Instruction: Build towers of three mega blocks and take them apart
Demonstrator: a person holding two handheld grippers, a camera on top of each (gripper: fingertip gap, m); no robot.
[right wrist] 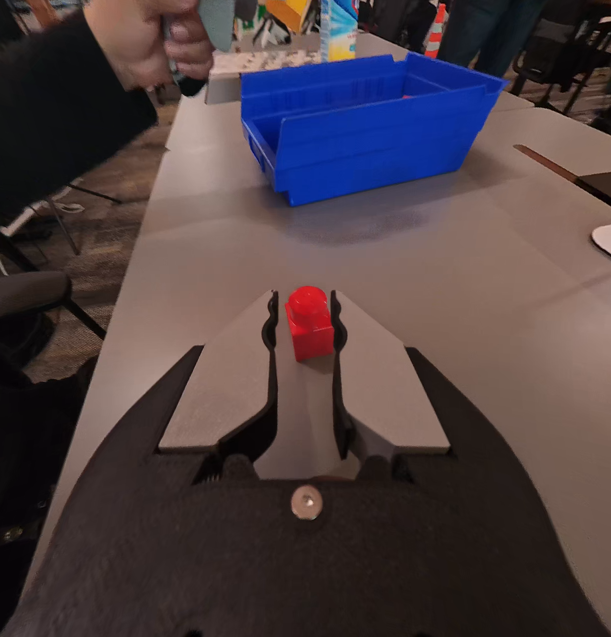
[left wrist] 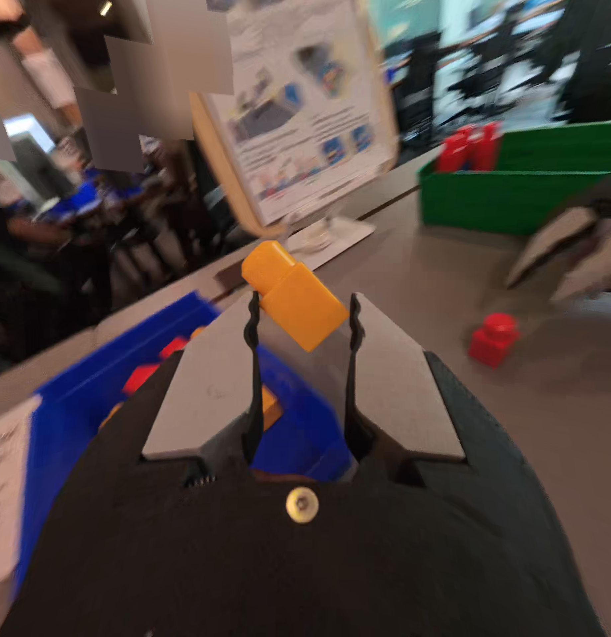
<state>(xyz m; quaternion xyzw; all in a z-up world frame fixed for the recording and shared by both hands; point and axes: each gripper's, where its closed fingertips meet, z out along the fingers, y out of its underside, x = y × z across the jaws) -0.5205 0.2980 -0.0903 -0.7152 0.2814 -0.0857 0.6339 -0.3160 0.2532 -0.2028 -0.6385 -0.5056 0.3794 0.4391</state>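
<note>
Orange block (left wrist: 293, 298) clamped tilted between my left claw (left wrist: 302, 312) tips. Right claw (right wrist: 302, 319) spread, straddling red block (right wrist: 311, 325), right pad touching. Poster (left wrist: 304, 113) writing blurred.

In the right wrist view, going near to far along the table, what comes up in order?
right gripper with jaws either side of the red block → bare grey table → blue bin.
</note>
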